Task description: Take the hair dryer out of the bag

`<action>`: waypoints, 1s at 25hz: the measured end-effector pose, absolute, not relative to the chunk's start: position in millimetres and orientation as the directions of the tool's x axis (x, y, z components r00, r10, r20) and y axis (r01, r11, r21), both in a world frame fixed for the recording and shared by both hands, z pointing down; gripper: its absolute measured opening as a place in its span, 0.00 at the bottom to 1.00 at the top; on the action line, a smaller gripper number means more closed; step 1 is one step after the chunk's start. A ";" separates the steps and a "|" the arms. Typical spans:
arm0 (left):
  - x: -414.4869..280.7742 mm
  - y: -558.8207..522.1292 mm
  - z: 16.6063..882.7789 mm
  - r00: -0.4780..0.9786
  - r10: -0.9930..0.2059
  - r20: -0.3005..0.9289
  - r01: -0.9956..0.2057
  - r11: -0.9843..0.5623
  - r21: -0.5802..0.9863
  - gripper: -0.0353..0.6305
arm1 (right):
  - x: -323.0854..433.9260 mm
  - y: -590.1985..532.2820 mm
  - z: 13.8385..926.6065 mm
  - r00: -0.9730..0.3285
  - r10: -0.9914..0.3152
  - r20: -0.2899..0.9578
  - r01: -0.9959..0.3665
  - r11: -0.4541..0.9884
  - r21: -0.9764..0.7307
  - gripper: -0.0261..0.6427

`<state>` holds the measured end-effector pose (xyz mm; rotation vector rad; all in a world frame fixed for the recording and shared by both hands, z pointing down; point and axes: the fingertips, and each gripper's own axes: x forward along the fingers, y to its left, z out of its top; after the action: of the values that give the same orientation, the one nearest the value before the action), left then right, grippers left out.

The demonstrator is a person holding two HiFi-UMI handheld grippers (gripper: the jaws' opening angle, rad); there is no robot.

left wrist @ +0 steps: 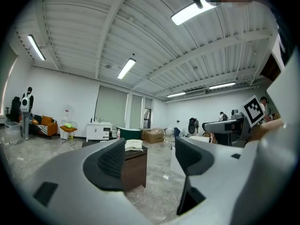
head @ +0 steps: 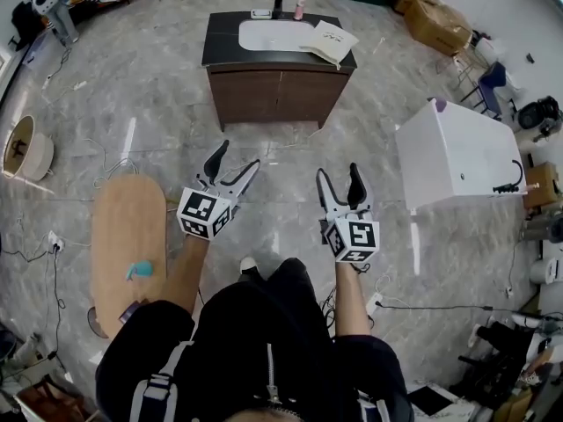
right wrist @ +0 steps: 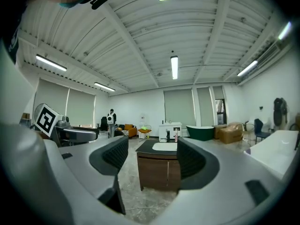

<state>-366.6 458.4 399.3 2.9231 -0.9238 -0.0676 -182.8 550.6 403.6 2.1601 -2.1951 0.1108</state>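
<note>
Dark-clothed torso (head: pixel 264 350) of the person fills 6 o'clock in the head view, nearest us; grey marble floor (head: pixel 158 104) spreads all round.

White block (head: pixel 453 152) with a black tap stands at 3 o'clock; brown cabinet (head: pixel 273 95) with a dark top stands at 12 o'clock, well apart from both tools; oval wooden board (head: pixel 129 236) lies at 8 o'clock, with a small teal thing (head: pixel 138 271) on it.

Left gripper (head: pixel 239 155) at 11 o'clock of centre, held level; its own view shows the jaws spread, released, only the distant cabinet seen through the gap.

Right gripper (head: pixel 338 170) at 1 o'clock, also level; jaws wide apart, grasping nothing.

White basin (head: pixel 268 33) is set in the cabinet top; cream bag (head: pixel 330 42) lies flat on that top just beside the basin, at its 3 o'clock; we cannot see the hair dryer itself; pink bottle (head: pixel 301 4) stands at the top's far edge.
</note>
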 end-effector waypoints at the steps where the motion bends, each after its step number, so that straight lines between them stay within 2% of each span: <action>1: -367.7 454.4 399.8 0.818 -0.575 -0.018 -0.572 -0.816 0.087 0.56 | -183.8 547.4 403.3 -0.016 -0.995 0.095 -1.000 0.015 -0.008 0.52; 14: -348.7 393.2 418.6 0.806 -0.592 0.010 -0.589 -0.801 0.109 0.56 | -167.0 479.0 419.7 -0.031 -0.992 0.122 -0.999 0.029 -0.017 0.52; 25: -267.6 284.7 408.5 0.780 -0.626 0.016 -0.624 -0.774 0.111 0.56 | -81.2 364.8 411.9 -0.068 -0.991 0.116 -0.997 0.065 -0.029 0.52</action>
<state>-267.6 284.7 408.5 2.8592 -1.0070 -0.0325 -81.2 364.8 411.9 2.0987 -2.2441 0.1542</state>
